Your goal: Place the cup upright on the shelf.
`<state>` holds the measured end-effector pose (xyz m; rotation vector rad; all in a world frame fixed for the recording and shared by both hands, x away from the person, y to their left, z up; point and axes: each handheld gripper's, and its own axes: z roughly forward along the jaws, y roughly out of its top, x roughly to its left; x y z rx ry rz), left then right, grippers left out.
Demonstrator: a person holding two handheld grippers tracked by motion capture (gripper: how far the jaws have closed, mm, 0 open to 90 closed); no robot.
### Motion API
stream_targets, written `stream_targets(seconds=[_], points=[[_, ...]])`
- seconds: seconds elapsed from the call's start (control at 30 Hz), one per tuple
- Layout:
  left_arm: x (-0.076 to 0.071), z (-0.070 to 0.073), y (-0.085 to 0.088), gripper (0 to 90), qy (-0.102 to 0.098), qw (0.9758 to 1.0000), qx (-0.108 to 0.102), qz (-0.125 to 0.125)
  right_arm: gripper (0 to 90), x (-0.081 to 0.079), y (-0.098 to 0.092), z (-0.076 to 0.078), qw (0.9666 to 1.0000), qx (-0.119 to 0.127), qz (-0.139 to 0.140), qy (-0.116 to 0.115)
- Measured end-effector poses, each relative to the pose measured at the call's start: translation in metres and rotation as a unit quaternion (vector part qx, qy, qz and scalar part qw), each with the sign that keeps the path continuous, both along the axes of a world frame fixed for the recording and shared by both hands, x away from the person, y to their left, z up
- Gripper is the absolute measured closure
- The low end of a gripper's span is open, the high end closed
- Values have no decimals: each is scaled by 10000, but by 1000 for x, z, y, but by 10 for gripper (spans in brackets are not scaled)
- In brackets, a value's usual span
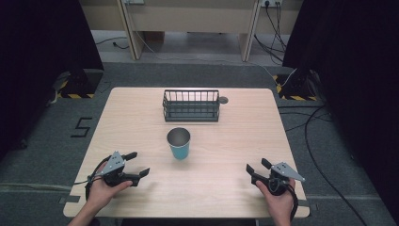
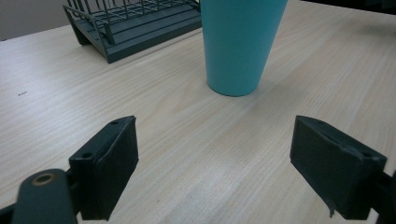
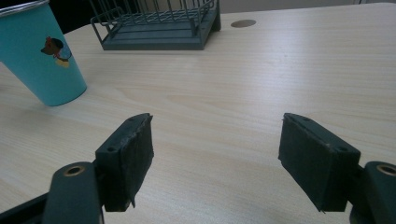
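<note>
High view, left to right: the left gripper point(image 1: 139, 164) rests low on the worktop point(image 1: 235, 141), fingers spread apart and aimed at the teal cup point(image 1: 179, 143), which stands upright mid-worktop, near and ahead to its right. The wire rack point(image 1: 191, 105) sits just behind the cup. The right gripper point(image 1: 257, 166), fingers also apart, lies farther off, so the left looks nearer for a grasp.

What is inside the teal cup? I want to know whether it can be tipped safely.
From above, the teal cup shows a bare metallic inner wall, with no visible contents. Its rim hides part of the bottom, so that cannot be confirmed.
</note>
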<state>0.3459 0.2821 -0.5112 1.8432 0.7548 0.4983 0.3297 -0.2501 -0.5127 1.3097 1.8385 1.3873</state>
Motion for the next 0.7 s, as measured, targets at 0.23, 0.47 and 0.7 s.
stream_targets(seconds=[0.23, 0.47, 0.7], points=[[1, -1, 0, 146, 25, 10000, -64, -19, 267, -1, 0, 0, 10000, -28, -10, -32], [6, 2, -4, 145, 34, 9998, -170, -48, 267, 0, 0, 0, 10000, -17, -16, -28], [14, 10, -15, 144, -29, 9995, -261, -152, 267, 0, 0, 0, 10000, -3, -43, -15]])
